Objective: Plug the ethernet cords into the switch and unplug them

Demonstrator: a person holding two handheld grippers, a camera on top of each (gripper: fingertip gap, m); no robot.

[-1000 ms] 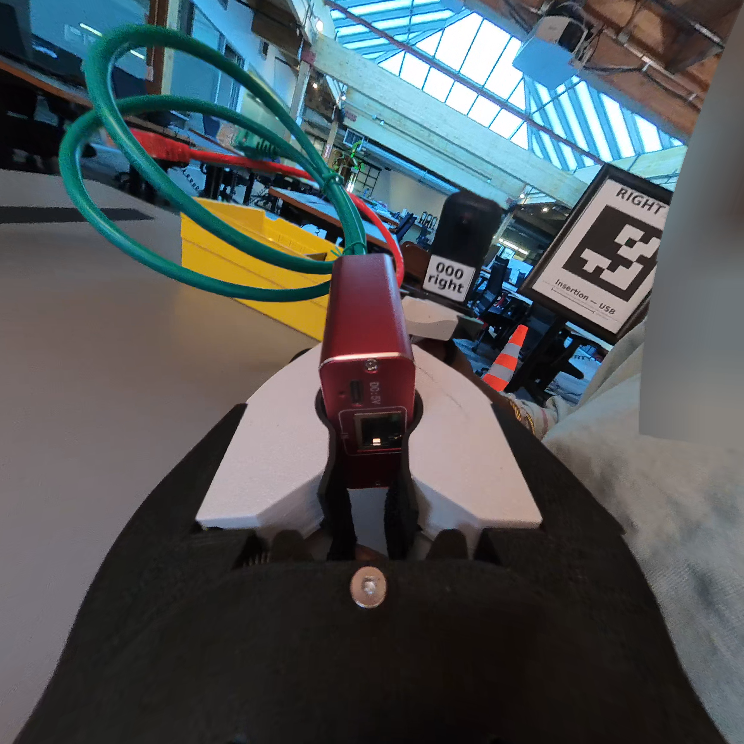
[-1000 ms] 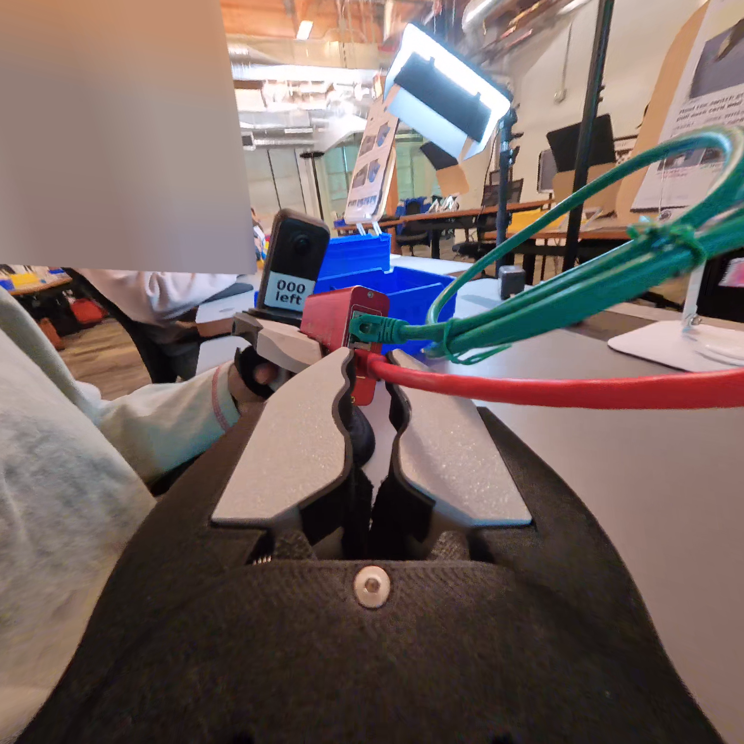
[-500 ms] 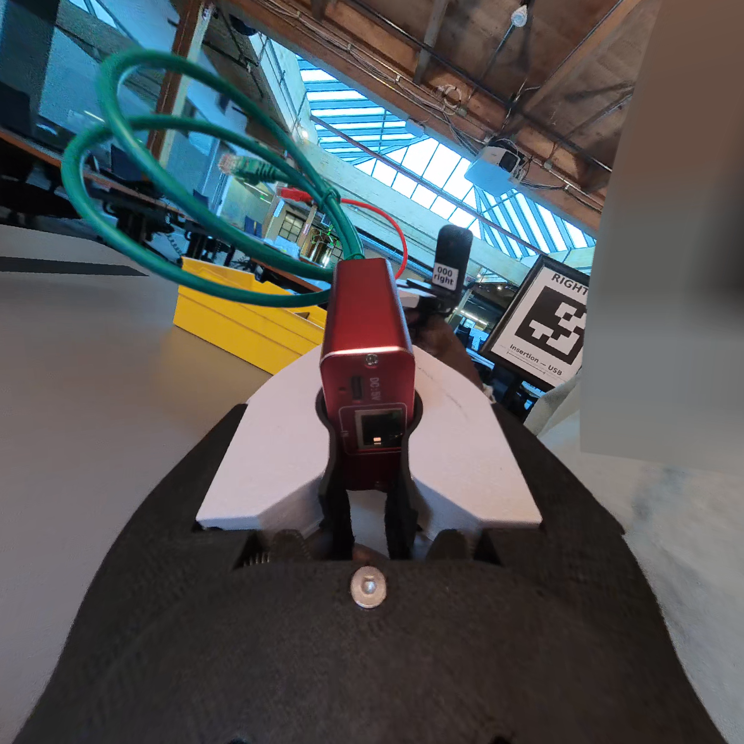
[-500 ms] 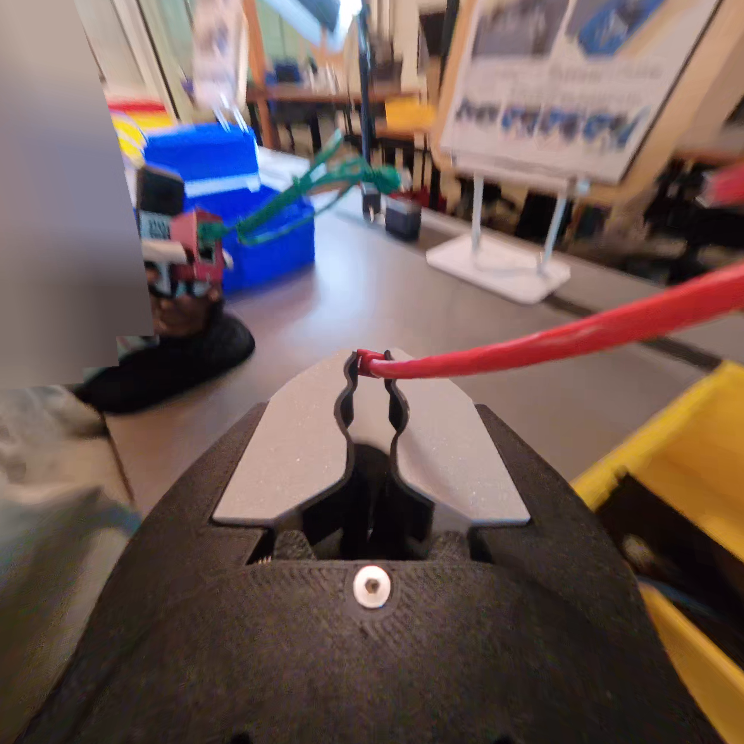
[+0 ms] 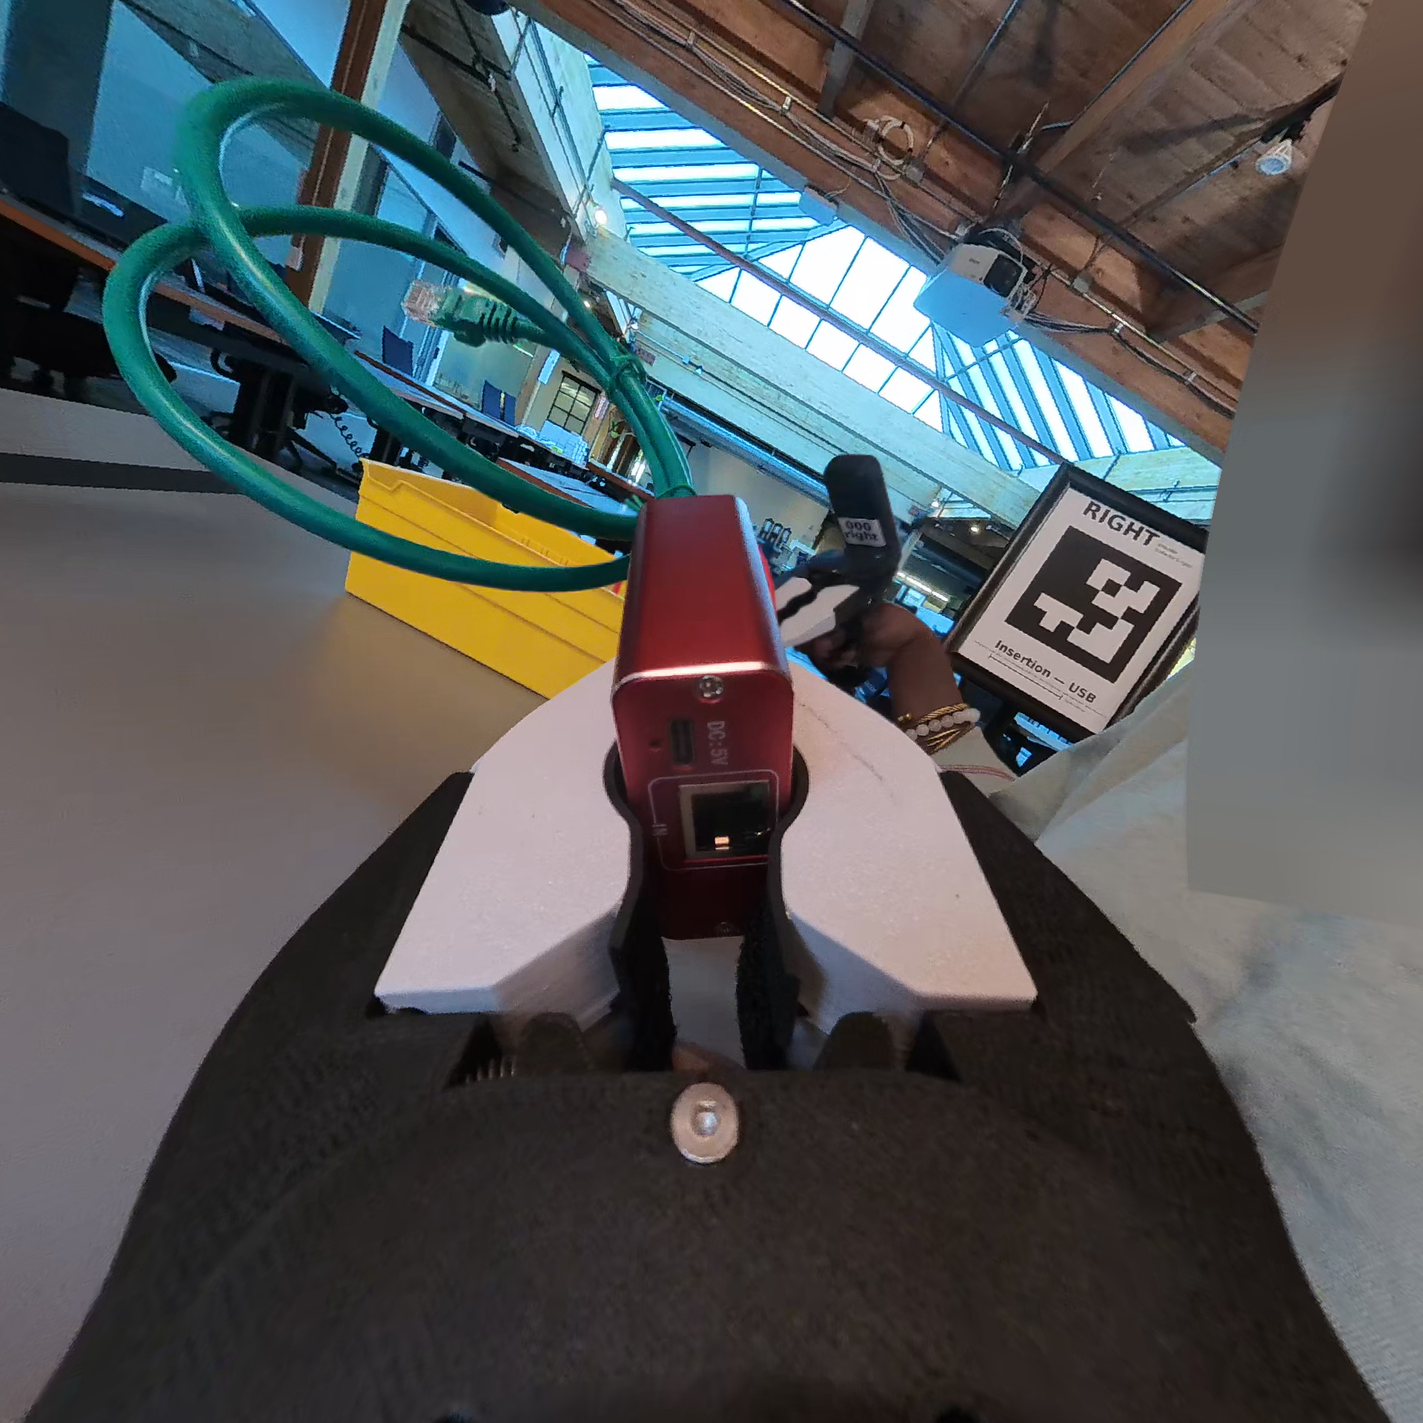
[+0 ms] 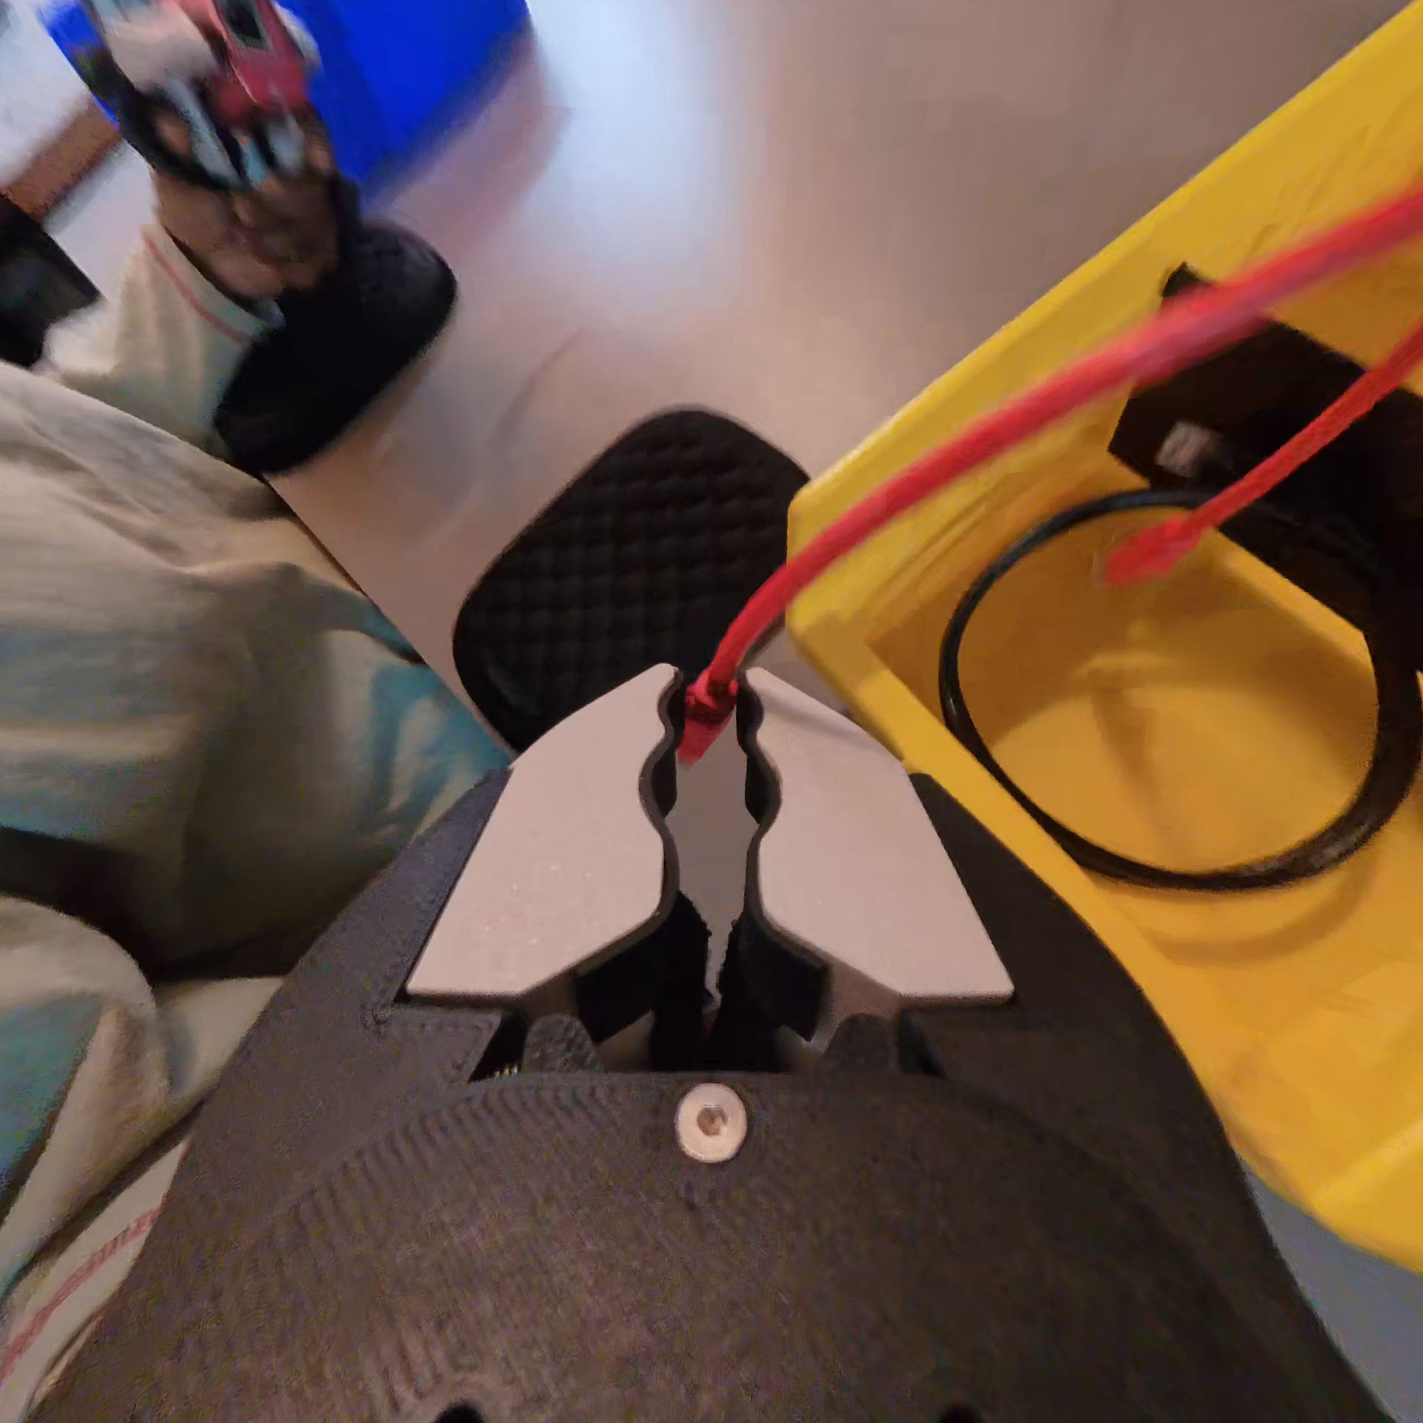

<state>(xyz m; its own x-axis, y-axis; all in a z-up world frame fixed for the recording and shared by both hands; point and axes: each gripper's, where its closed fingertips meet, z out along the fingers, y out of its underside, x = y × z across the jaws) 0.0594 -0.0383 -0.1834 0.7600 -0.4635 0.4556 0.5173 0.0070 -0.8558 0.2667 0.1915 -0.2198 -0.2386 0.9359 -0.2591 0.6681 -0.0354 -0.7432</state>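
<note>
L gripper (image 5: 704, 839) clamped on red switch (image 5: 702, 662), green cord (image 5: 323, 431) plugged in; R gripper (image 6: 708, 720) pinching red cord (image 6: 1001, 431) plug.

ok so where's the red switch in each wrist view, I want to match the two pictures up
Left wrist view: red switch at centre, clamped in the left claw.
Right wrist view: small and blurred, top left.
Shared landmark: yellow bin, left of the switch in the left view, at right in the right view.
</note>
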